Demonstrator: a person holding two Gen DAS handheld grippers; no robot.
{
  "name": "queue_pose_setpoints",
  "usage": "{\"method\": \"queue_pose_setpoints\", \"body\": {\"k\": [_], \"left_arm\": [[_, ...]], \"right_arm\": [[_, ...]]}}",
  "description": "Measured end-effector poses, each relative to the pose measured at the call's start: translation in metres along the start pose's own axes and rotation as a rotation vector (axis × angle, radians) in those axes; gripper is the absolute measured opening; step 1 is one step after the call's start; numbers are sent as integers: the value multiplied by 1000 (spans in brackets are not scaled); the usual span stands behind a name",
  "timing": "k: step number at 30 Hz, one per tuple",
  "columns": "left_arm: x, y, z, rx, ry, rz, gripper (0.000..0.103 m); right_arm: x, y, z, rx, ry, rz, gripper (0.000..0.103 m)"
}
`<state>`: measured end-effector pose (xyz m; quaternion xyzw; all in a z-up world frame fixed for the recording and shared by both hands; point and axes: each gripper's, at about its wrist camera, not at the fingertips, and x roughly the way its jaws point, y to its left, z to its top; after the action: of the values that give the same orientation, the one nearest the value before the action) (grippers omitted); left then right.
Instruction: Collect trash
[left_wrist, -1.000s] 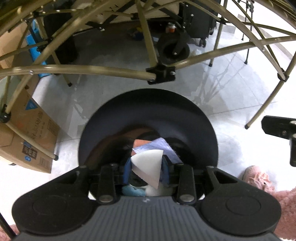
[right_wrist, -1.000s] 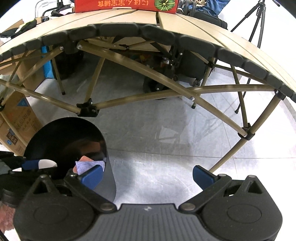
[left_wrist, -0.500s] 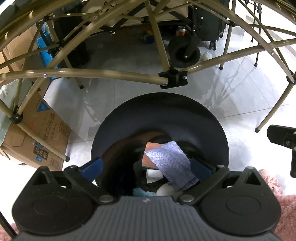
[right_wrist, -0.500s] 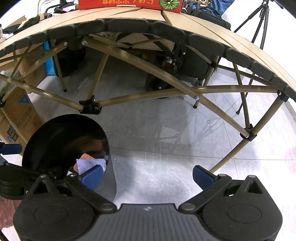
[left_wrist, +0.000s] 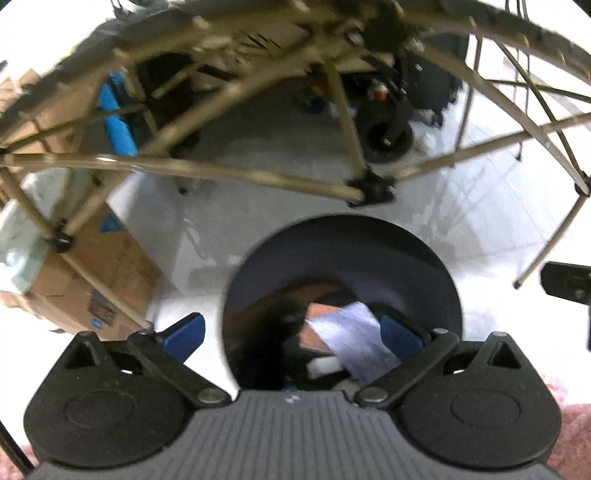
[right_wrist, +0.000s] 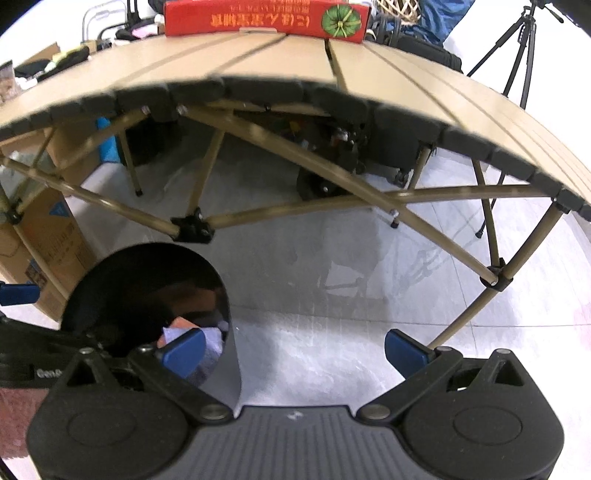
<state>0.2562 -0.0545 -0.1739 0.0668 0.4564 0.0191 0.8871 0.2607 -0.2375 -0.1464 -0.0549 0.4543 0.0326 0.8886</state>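
Trash (left_wrist: 351, 332) is seen low in the centre of the left wrist frame, lying inside the black bin (left_wrist: 406, 266): a pale blue-white sheet over an orange-brown piece and something white below. The left gripper (left_wrist: 291, 332) is held above the bin mouth with its jaws spread wide and nothing between them; its blue pads (left_wrist: 184, 332) flank the opening. The right gripper (right_wrist: 293, 347) is likewise wide apart and empty, over bare floor (right_wrist: 332, 295), with the bin (right_wrist: 147, 280) at lower left of its frame.

The drop-off step is judged finished for this piece. The next move would call for the grippers to be lifted toward the table (right_wrist: 258, 59) and further trash to be sought; none is visible there.

A red box (right_wrist: 266, 16) at the top edge bears inverted yellow characters, not legible. Printing on the carton (left_wrist: 110, 280) at left is too blurred to be read.
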Motion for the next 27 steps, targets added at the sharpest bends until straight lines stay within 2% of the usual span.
{"method": "queue_pose_setpoints", "body": {"k": [3,9,20,27], "left_arm": [[-16,14,-4,-15,-20,41,103],[-63,42,-12,-48,-64,14,103],[-170,66,-41,-16,-196,-57,103],[-220,65,-73,23,-247,-78,103]], "right_arm": [[-11,-4,-4,38,-11,40,103],[-49,-6,-16,98,-71,99,103],[-152,16,-56,26,-171,178,103],[-206,31,-80,-1,-213,201,103]]}}
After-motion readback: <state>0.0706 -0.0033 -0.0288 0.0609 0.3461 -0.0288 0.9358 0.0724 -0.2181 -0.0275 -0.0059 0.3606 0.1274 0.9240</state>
